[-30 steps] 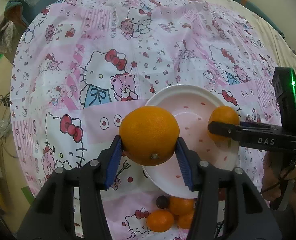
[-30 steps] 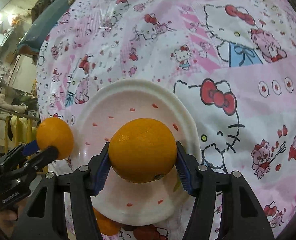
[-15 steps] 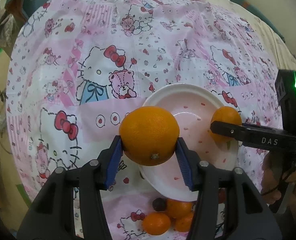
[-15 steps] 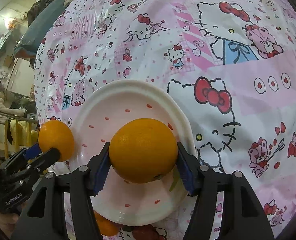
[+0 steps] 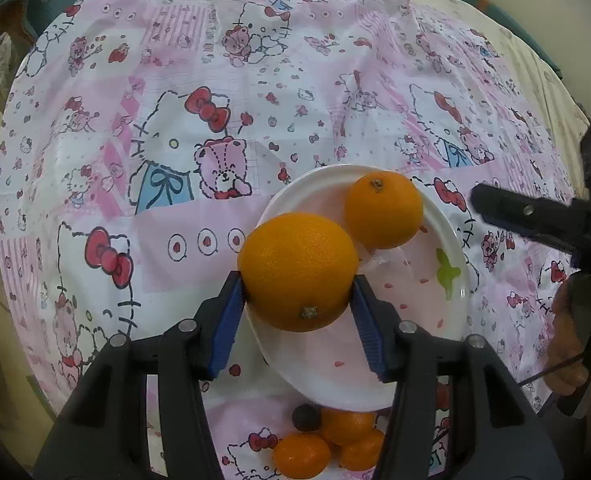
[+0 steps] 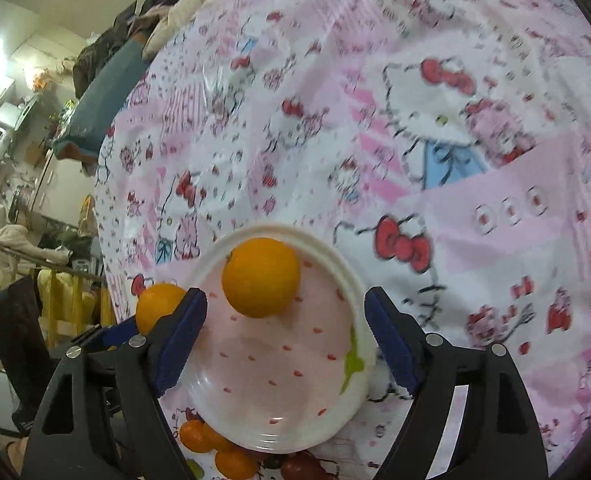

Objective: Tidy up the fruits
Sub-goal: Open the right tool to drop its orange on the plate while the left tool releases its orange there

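- Left claw (image 5: 297,300) pinches a big orange (image 5: 298,270), stem end toward the camera, above the near left rim of the white plate (image 5: 457,248).
- Right claw (image 6: 285,340) is spread wide, holding nothing; a second orange (image 6: 260,276) lies on the plate's far side.
- Pink cartoon cloth (image 5: 175,160) covers the desk, with much free room beyond the plate.
- Small fruits (image 5: 327,440) lie at the near edge.

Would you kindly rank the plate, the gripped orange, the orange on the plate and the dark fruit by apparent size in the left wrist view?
1. Plate
2. Gripped orange, though nearer the camera
3. Orange on the plate
4. Dark fruit
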Demonstrator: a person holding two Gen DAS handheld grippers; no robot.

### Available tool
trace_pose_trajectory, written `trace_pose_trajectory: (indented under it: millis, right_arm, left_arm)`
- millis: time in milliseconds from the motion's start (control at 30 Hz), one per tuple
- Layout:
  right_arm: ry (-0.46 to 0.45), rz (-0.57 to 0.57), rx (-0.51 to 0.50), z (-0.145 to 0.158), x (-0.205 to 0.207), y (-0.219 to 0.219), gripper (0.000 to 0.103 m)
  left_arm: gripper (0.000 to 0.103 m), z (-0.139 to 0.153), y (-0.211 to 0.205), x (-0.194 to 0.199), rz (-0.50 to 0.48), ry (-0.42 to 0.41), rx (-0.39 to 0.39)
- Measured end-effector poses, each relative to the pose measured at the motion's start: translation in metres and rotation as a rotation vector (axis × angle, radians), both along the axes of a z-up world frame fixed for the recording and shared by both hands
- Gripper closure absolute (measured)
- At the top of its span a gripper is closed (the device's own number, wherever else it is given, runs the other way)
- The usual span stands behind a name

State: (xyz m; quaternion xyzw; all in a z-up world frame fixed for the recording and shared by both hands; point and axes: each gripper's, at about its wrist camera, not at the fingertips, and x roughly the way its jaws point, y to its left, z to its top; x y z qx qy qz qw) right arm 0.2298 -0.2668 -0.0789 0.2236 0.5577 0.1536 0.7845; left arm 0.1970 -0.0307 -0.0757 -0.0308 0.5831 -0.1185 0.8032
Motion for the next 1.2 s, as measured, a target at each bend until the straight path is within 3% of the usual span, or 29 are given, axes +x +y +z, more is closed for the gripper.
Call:
trace_pose_trajectory:
  millis: [467, 667, 867, 1200]
  right_arm:
    - [-0.024, -0.031, -0.018, 0.008, -0.006, -0.016, 0.016]
    - [-0.020, -0.055, -0.014, 0.009, -0.009, -0.023, 0.015]
    - [-0.046, -0.048, 0.021, 0.020, -0.012, -0.023, 0.015]
    - [-0.097, -0.047, 0.001, 0.040, -0.026, -0.022, 0.015]
  left_arm:
    - [0.052, -0.020, -0.037, 0.013, -0.099, 0.012, 0.021]
    - [0.049, -0.022, -0.033, 0.021, -0.065, 0.014, 0.038]
    - [0.025, -0.003, -0.035, 0.018, -0.071, -0.067, 0.062]
    - [0.024, 0.001, -0.014, 0.008, -0.004, -0.062, 0.080]
